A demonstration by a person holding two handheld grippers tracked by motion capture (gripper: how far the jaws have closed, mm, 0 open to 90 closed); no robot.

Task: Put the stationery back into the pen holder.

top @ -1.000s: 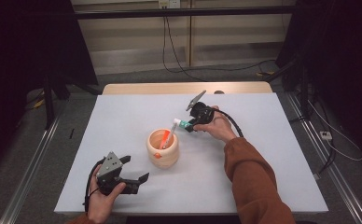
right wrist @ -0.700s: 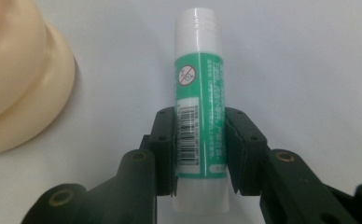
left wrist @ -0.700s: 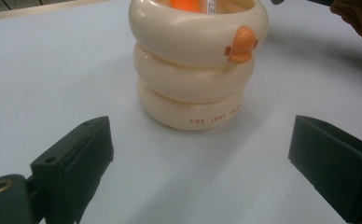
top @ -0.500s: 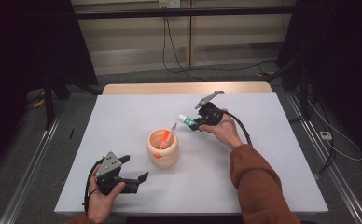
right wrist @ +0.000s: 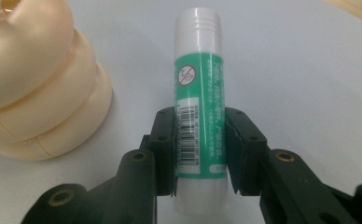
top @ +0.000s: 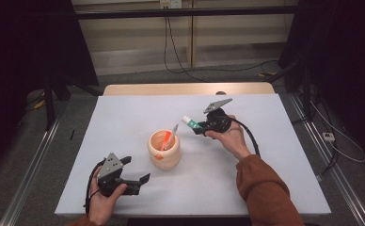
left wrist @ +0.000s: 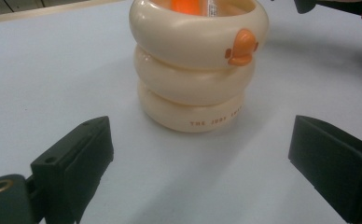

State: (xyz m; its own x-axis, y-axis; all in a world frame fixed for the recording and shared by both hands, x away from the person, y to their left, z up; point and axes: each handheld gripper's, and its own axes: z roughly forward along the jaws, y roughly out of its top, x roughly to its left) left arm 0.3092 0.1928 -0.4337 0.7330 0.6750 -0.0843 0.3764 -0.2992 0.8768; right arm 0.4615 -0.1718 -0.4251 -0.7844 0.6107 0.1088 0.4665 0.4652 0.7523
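A white table [top: 124, 117] seen from above, with a person's two hands coming in from the near edge, each holding a black two-jaw gripper.

Near the middle of the table stands a cream cup [top: 164, 150] shaped like three stacked rings, with a small orange duck bill on its side. An orange-and-white stick [top: 170, 138] leans out of its top.

The right gripper [top: 197, 128] is held above the table, just beyond and to the right of the cup. Its jaws are clamped narrowly on a glue stick [right wrist: 198, 109], a white tube with a green label and barcode. The jaws grip the lower half of the tube from both sides, and the capped end points forward, away from the hand and toward the cup. The person's right sleeve [top: 265, 188] is rust-coloured.

The left gripper [top: 140, 181] rests low near the front left of the table, its jaws spread wide with nothing between them. Its own view looks straight at the cup, which stands apart from both jaws.

Handling, as a judgement: the glue stick looks light, rigid and smooth, so it could slip or swivel in a loose grip; holding it across the label, near mid-length, seems safest. The cup looks hard, glossy and fairly stable; its rings offer grooves for a grip around the body.
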